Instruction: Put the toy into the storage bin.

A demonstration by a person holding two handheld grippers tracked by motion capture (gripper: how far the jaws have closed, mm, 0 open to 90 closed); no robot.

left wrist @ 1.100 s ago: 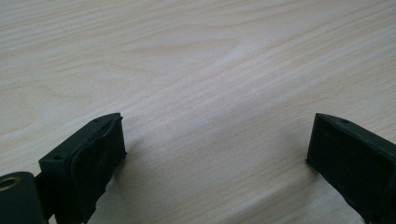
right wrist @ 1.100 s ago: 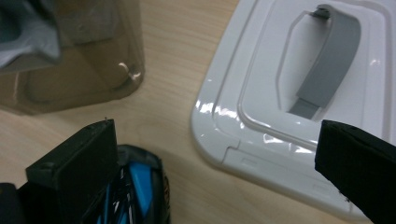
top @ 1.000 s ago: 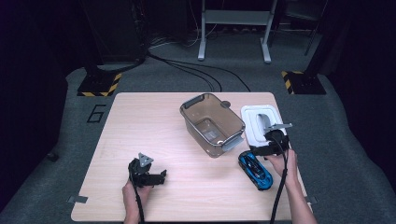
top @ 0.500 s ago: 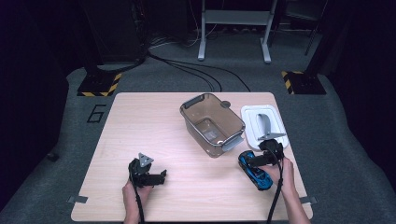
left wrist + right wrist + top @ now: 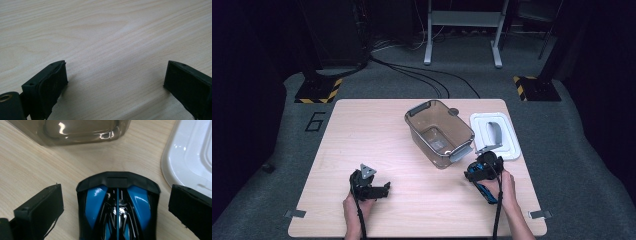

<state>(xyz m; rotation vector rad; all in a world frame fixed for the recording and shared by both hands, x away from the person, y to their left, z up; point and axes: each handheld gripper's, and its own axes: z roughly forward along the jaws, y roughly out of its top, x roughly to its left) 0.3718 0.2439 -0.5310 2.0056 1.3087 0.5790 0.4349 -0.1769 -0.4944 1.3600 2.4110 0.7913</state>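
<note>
High view: clear bin (image 5: 439, 132) empty beside lid (image 5: 495, 134)

Clear tub (image 5: 439, 132) & white lid (image 5: 494, 134) side by side on table (image 5: 362, 135).

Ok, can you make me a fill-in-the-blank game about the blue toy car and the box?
The right gripper has its fingers on either side of a toy car coloured black and ____. The clear bin has its lid ____. The white lid lies to the ____ of the bin in the high view.

Missing words: blue; off; right
</note>
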